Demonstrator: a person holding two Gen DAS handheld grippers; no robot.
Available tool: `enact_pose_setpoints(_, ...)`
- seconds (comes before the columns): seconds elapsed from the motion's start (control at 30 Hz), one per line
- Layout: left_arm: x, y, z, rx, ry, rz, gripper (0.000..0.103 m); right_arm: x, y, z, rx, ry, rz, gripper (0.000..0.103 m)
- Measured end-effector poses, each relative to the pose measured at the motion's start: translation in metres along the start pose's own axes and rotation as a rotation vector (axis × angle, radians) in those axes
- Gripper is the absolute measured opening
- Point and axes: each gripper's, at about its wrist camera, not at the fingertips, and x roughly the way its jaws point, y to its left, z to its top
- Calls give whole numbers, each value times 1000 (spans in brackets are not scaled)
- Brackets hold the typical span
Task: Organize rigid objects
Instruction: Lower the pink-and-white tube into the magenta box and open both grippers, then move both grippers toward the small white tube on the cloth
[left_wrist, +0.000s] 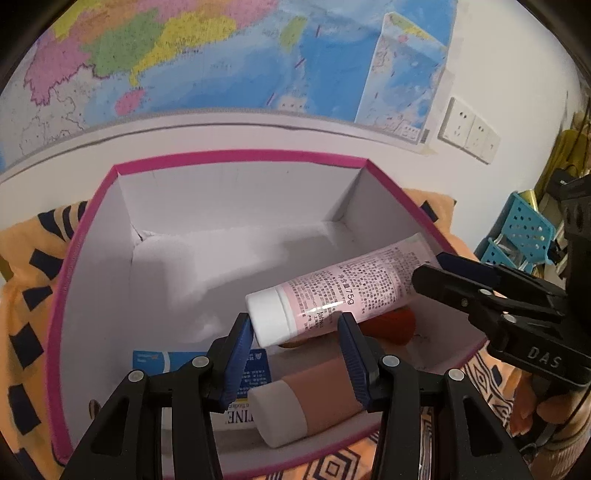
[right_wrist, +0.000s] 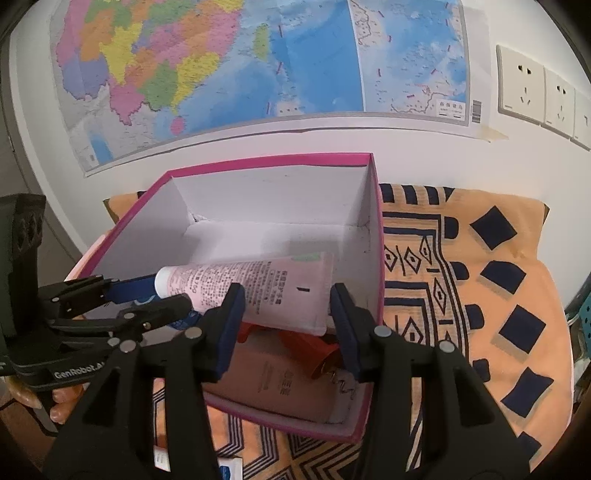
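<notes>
A pink tube (left_wrist: 343, 295) marked "75g" is seen lying tilted inside the box (left_wrist: 229, 157), between the parted, non-gripping jaws of the right gripper (right_wrist: 286, 325); the left gripper (left_wrist: 295, 354), lettered "GenRobot", is held empty.

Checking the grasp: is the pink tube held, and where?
The pink tube has its crimped end between the jaws of the right gripper; whether they press it cannot be told.

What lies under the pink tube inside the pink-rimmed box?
Under the pink tube in the box: a red corkscrew and a brown tube. A blue-and-white carton lies beside them. The floor beneath them is covered.
</notes>
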Motion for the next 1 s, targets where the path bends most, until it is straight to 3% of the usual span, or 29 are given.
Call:
enact_pose_setpoints(0.3, -11, -2, -10, 27, -43, 30, 47, -16, -6, -9, 19, -49, 14, 50)
enact_pose_setpoints(0.77, -83, -17, -57, 101, -172, 14, 50, -68, 6, -53, 7, -81, 182, 50)
enact_pose_setpoints(1.0, -92, -23, -86, 108, -131, 0, 50, -64, 12, -89, 19, 0, 227, 51)
